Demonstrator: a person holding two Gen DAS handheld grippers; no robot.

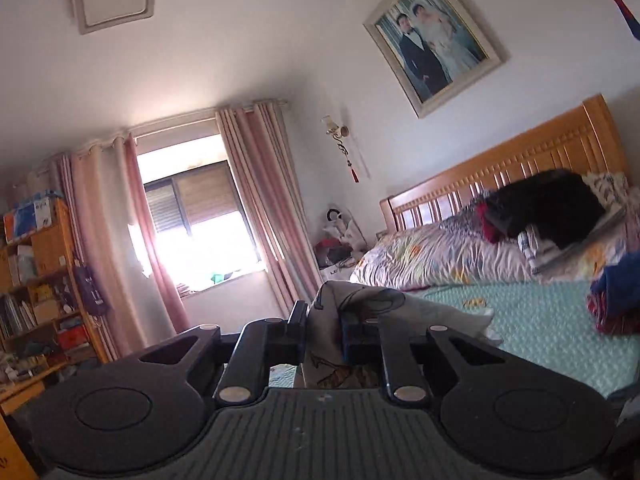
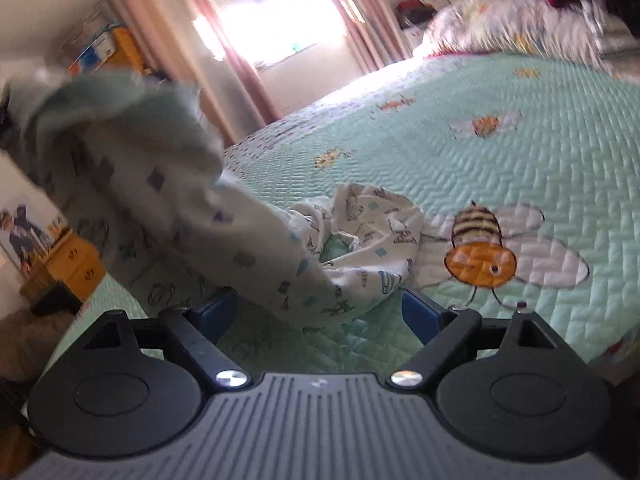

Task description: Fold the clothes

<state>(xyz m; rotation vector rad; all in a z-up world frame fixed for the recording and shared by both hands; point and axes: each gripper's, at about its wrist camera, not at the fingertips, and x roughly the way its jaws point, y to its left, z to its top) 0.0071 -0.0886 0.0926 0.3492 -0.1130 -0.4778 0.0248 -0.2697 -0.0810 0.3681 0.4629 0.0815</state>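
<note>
A white garment with small printed motifs (image 1: 360, 300) is pinched between the two fingers of my left gripper (image 1: 325, 326), which is shut on it and holds it level above the bed. In the right wrist view the same garment (image 2: 160, 200) hangs blurred from the upper left and trails down to a crumpled heap (image 2: 372, 232) on the mint quilt (image 2: 440, 100). My right gripper (image 2: 320, 310) stands open just above the quilt. The garment's lower end lies between its blue pads (image 2: 420, 316), and neither pad presses on it.
A rumpled flowered duvet (image 1: 440, 252) and a black garment (image 1: 552, 204) lie by the wooden headboard (image 1: 520, 160). Blue and red clothes (image 1: 616, 300) sit at the right. A bee patch (image 2: 480, 248) marks the quilt. A cluttered shelf (image 1: 40, 280) and a curtained window (image 1: 192, 220) stand beyond the bed.
</note>
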